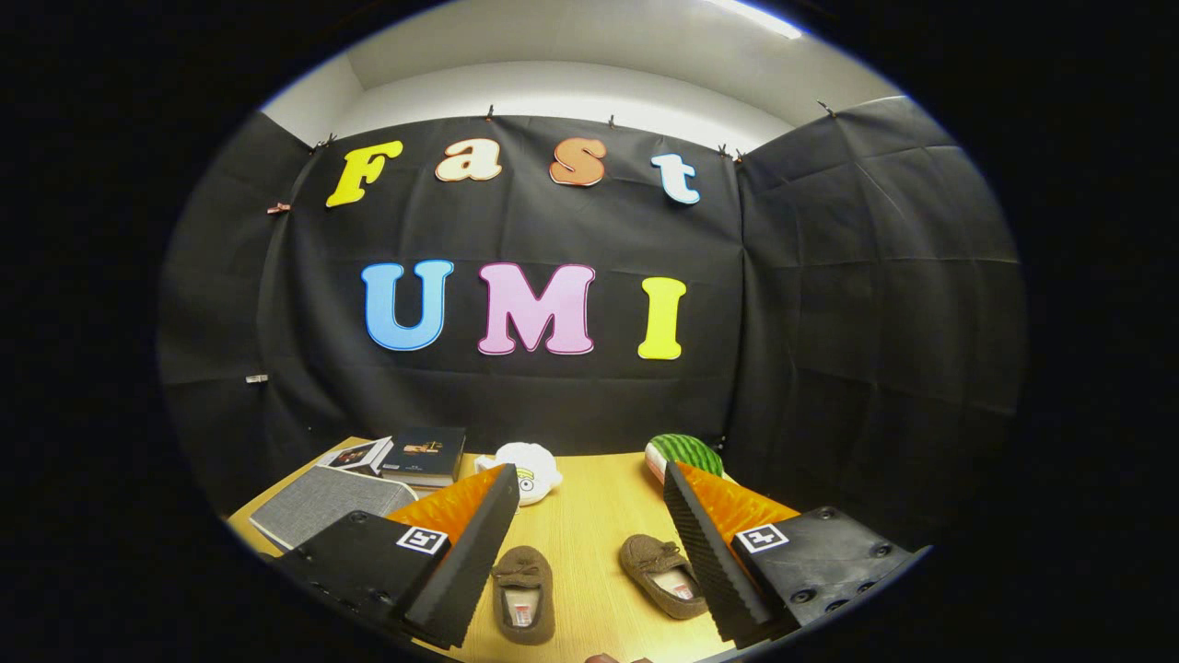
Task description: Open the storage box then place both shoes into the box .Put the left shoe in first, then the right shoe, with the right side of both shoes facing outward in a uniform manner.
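Wooden table (589, 516) carries two brown shoes (523, 591) between the gripper (589, 552) jaws, spread wide; no readable labels.

The gripper (589, 543) is held above a wooden table (599, 516), its fingers spread wide with nothing between the pads. Two brown shoes are seen between the fingers, the left-hand shoe (523, 591) at 7 o'clock and the right-hand shoe (663, 575) at 5 o'clock. A grey storage box (322, 502) lies at 10 o'clock, with books (426, 456), a white plush toy (530, 470) and a watermelon toy (686, 453) set beyond at 11 to 1 o'clock.
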`<state>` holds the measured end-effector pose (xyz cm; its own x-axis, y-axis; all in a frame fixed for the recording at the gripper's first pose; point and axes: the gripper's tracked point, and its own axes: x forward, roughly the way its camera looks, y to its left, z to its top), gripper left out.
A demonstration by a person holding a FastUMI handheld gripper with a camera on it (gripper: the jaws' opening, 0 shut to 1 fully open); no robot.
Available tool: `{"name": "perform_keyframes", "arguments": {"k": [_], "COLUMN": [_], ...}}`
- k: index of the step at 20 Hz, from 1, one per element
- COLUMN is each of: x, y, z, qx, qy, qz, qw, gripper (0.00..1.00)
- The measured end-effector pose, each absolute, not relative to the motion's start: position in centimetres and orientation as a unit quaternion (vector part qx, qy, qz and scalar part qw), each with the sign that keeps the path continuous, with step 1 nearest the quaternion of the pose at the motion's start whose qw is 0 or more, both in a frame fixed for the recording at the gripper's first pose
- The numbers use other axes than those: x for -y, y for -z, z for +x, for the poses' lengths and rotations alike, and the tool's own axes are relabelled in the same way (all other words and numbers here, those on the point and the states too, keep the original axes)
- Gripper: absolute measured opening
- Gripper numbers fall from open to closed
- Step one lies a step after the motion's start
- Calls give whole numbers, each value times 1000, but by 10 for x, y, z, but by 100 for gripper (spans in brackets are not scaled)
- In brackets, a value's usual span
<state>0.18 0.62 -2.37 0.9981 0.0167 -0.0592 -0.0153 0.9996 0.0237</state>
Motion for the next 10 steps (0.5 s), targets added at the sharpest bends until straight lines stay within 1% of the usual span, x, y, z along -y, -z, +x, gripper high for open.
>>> {"name": "perform_keyframes", "arguments": {"k": [7, 10], "x": [0, -5], "y": [32, 45], "z": [27, 43], "qx": [-60, -96], "qy": [-13, -26], "qz": [20, 37], "qw": [998, 994], "gripper": [97, 97]}}
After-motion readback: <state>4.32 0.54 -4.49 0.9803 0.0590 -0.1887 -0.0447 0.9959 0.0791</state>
